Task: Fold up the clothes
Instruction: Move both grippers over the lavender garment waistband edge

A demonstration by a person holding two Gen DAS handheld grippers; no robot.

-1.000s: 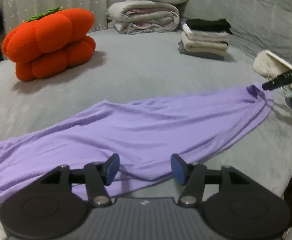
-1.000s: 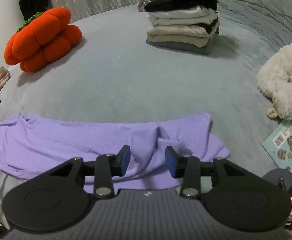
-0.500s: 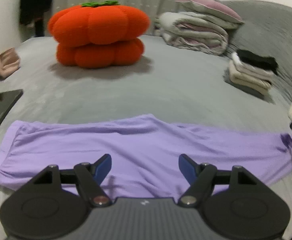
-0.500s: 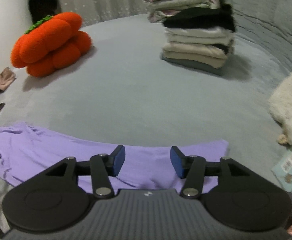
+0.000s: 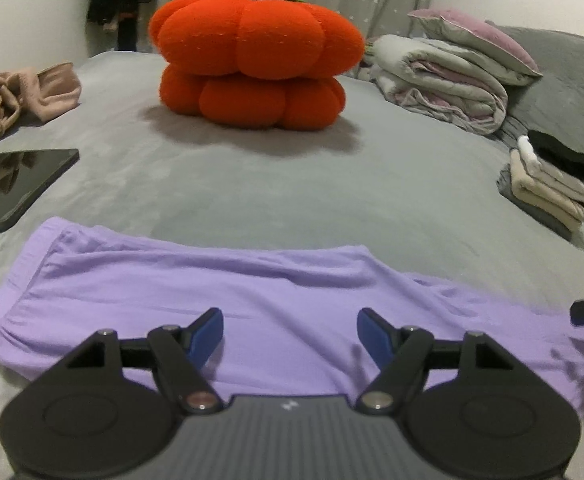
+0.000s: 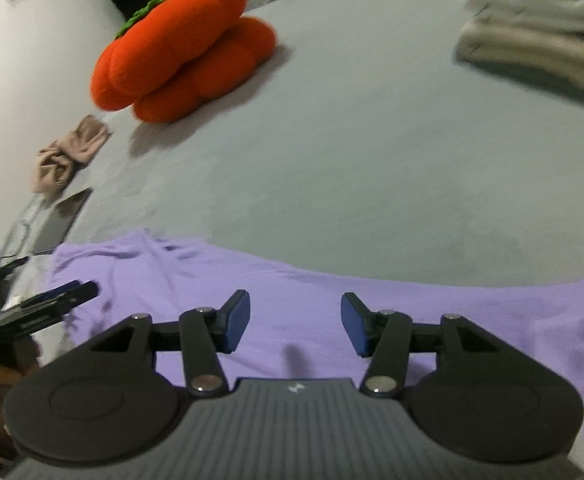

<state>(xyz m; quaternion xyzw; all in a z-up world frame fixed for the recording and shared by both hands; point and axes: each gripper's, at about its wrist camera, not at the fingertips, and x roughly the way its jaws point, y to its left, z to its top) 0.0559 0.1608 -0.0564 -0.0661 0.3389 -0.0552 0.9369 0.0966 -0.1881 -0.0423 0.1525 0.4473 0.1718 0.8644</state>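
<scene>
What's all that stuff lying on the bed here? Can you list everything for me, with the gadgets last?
purple garment: one, lilac, spread flat along the near edge of the bed
pumpkin cushion: one, orange with a green top, mid-bed toward the back
folded clothes stack: one pile, cream and grey with a black piece on top, right side
rolled quilt: one, grey and pink, back right
pillow: one, mauve, on top of the quilt
crumpled cloth: one, beige, far left
tablet: one, dark screen, left, near the garment's end
bed cover: one, grey
left gripper: black with blue pads, open above the garment
right gripper: same, open above the garment
</scene>
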